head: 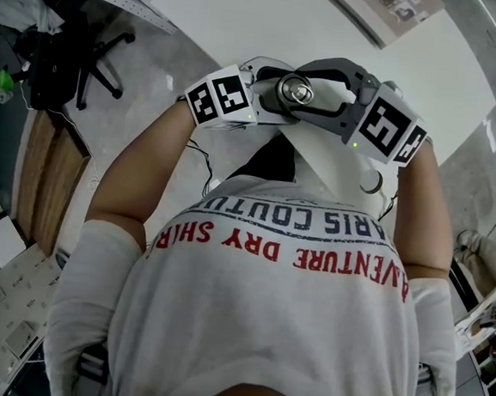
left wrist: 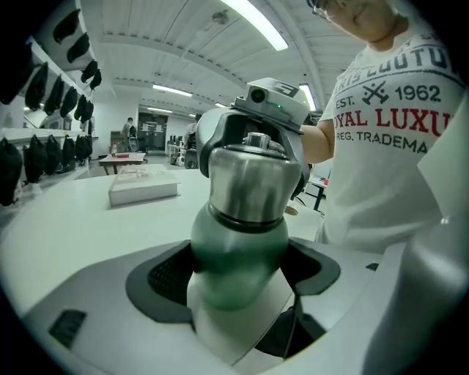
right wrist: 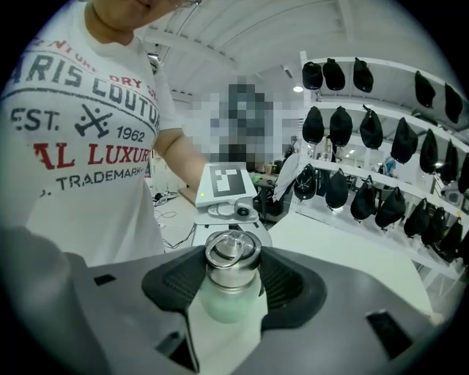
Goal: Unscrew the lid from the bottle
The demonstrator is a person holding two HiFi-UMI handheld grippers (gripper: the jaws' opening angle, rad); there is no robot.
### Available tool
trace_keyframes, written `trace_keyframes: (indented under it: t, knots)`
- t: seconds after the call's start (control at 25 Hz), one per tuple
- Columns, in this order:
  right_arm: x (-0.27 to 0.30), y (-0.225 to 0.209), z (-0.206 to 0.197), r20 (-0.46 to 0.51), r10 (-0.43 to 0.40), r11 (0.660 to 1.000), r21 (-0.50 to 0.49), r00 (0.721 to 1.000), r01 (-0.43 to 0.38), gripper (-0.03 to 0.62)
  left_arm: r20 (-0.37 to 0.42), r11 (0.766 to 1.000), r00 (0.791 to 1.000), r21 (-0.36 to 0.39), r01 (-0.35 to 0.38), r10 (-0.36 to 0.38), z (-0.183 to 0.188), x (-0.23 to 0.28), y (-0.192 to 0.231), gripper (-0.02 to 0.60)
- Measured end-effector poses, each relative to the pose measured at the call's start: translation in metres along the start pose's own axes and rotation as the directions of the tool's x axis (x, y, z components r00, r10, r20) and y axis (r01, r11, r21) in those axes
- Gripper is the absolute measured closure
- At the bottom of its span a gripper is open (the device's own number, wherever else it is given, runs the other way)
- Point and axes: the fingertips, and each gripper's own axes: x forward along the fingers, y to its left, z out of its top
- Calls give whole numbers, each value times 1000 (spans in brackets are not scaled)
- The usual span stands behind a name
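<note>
A bottle with a pale green body (left wrist: 238,253) and a steel lid (left wrist: 249,179) is held in the air close to the person's chest. My left gripper (left wrist: 238,275) is shut on the green body, its dark pads pressing both sides. My right gripper (right wrist: 232,275) is shut on the steel lid (right wrist: 231,256), which has a ring on top, with the green body (right wrist: 229,304) showing below it. From the head view the lid (head: 294,90) faces up between the left gripper (head: 260,103) and the right gripper (head: 330,97). The bottle's lower part is hidden.
A white table (head: 272,22) lies just beyond the grippers, with a flat white box (left wrist: 143,187) on it. A rack of black caps (right wrist: 366,146) lines the wall at the right. An office chair (head: 79,57) stands to the left on the floor.
</note>
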Motion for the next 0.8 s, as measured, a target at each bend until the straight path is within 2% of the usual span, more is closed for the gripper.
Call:
trace_keyframes:
  t: [0.12,0.28,0.48,0.56,0.64,0.8]
  knots:
    - [-1,-2,2,-11,27,999,-19,1000,-27,359,-10,1000,1000,12,22,-22,2,0,1,203]
    - [-2,-1,4,-22,35,999,-13,999,-35,359,5,1000,1000,8,18,-18,4,-3,0,202]
    - [-3,-1,3,-16,8,1000,-1,1000,-8,356,24,1000,1000,-10,-9,9,4,-1,1,202]
    - [-4,0,6,19,-9,999,35,1000,8,324,35,999,999,-26,-30,30,3,-2,2,204]
    - [-6,-1,12,58,-42,996,76,997,38,295,48,997,997,-44,-57,60,3,-4,4,204]
    - [-12,-10,15,101,-191,974,144,977,175,294,78,986,986,-99,-137,145,4,-4,5,204]
